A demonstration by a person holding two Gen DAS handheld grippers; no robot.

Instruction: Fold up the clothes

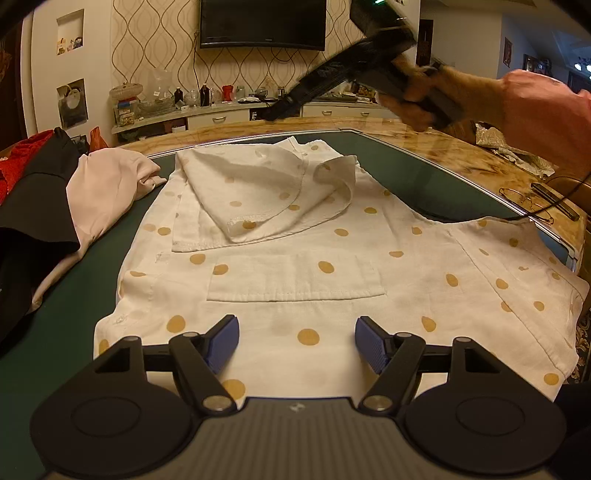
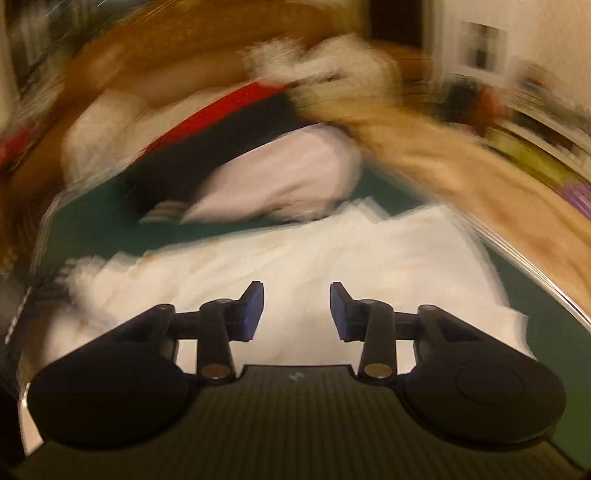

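A white garment with tan polka dots (image 1: 295, 258) lies spread on the dark green table top (image 1: 424, 177), one sleeve folded inward over its upper middle. My left gripper (image 1: 297, 339) hovers open over the near hem, blue pads (image 1: 225, 338) wide apart with nothing between them. In the left wrist view a hand (image 1: 480, 103) carries my right gripper through the air above the far right of the table; its tips there are blurred. The right wrist view is smeared by motion: my right gripper (image 2: 297, 310) stands open above the white garment (image 2: 295, 251), holding nothing.
A pile of pink (image 1: 107, 192), black (image 1: 33, 206) and red (image 1: 22, 155) clothes lies at the left of the table. Eyeglasses (image 1: 524, 201) and a cable rest on the marbled rim (image 1: 480, 155) at right. A sideboard with jars stands under a wall television (image 1: 262, 22).
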